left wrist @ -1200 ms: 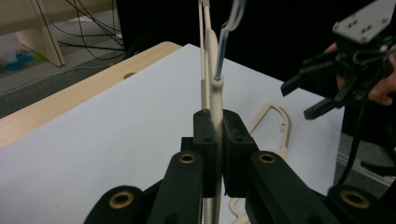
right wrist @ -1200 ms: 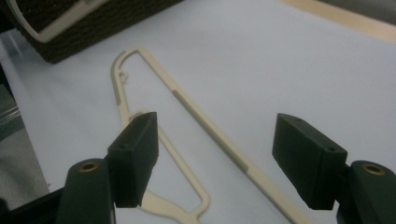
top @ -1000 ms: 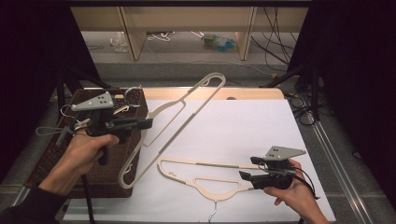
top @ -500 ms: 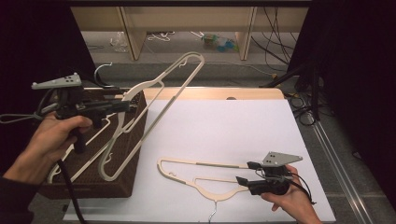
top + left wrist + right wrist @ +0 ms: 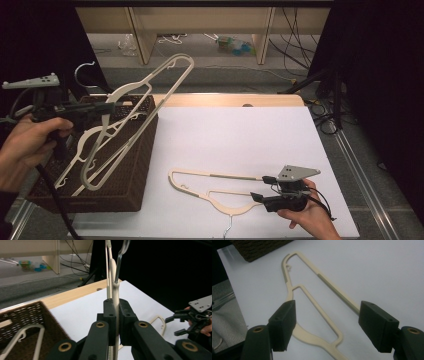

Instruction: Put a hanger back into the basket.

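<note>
1. Left gripper: jaws clamped on the neck of a cream hanger, just below its metal hook; in the left gripper view the pads pinch the flat neck edge-on.
2. Change: compared with a second ago, the held hanger has travelled left and risen; then it leaned over the white sheet beside the basket, now it hangs tilted over the wicker basket at the left of the bench, its lower end near or among the hangers already lying inside.
3. Meaning: the carry appears nearly done; what is left for this hanger is probably a lowering and a release into the basket.
4. Right gripper: jaws wide and just been opening a little further; nothing pressed between them.
5. Second hanger: flat on the white bench sheet at near centre; unmoved since the earlier frames; in the right gripper view the open jaws straddle its neck end without touching, so it seems the next to go.
</note>
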